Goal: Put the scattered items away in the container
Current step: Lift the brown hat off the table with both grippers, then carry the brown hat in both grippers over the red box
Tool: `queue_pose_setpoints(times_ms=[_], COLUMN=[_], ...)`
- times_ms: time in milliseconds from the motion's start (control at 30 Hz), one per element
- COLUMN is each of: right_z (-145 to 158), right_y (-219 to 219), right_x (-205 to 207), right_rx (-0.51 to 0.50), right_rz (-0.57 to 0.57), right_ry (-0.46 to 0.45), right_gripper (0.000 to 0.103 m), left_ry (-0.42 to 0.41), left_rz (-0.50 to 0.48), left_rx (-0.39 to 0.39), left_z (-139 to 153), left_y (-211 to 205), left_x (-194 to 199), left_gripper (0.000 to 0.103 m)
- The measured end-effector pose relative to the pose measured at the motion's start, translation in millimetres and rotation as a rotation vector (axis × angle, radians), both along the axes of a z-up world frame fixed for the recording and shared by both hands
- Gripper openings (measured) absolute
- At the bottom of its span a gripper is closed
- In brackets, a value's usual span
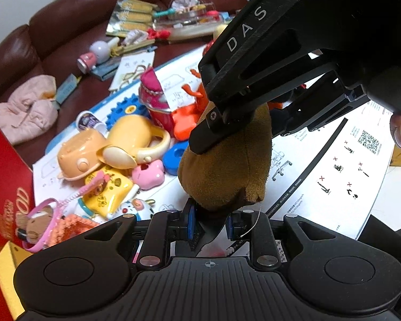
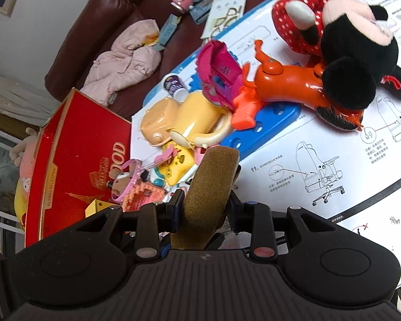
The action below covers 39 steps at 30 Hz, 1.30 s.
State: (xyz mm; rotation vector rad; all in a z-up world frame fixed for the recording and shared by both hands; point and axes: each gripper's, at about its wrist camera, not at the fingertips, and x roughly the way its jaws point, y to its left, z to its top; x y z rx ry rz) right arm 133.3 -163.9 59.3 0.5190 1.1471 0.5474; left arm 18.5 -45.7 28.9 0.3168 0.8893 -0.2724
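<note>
Both claws are clamped on the same brown plush toy (image 1: 227,160): the right gripper (image 2: 204,208) pinches its upper part, the left gripper (image 1: 211,223) its lower end. It hangs over the white instruction sheet (image 1: 334,165). The red box (image 2: 74,155) stands at the sheet's left edge. The toy pile, with the Minnie Mouse plush (image 2: 342,53) and yellow plastic jug (image 1: 133,139), crowds that side; the sheet's right part lies bare.

pink jacket (image 2: 125,56) on brown leather sofa (image 2: 107,5); instruction sheet (image 2: 334,160) beside.
</note>
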Motion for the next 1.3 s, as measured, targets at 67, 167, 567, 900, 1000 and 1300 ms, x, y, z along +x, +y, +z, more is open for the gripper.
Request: queue_pose_setpoints(times_ms=[67,167,567,900,1000,1300], right_z=[6,14,24,71,96,166], right_y=[3,9,27,57,73,156], right_x=[-5,-11,-24,-25,-24,-31], right_rx=[-0.005,-0.013,-0.018,-0.020,0.004,0.108], right_rz=[0.013,0.034,0.088,0.156,0.195,0.358], right_ry=[-0.026,-0.061,-0.096,-0.232,-0.285,-0.444], right_gripper=[0.037,0.037,0.037,0.037,0.037,0.037], left_ry=[-0.015,-0.032,-0.065,-0.127,-0.186,-0.350], left_rz=[0.005,0.017,0.065,0.144,0.189,0.383], left_rx=[0.001,0.004,-0.013,-0.026,-0.013,0.038], left_z=[4,9,18,62,86,157], left_y=[2,5,21,40,55,130], left_x=[-5,-12,-33,-31,-34,-54], left_gripper=[0.020,0.020,0.021,0.021,0.021,0.022])
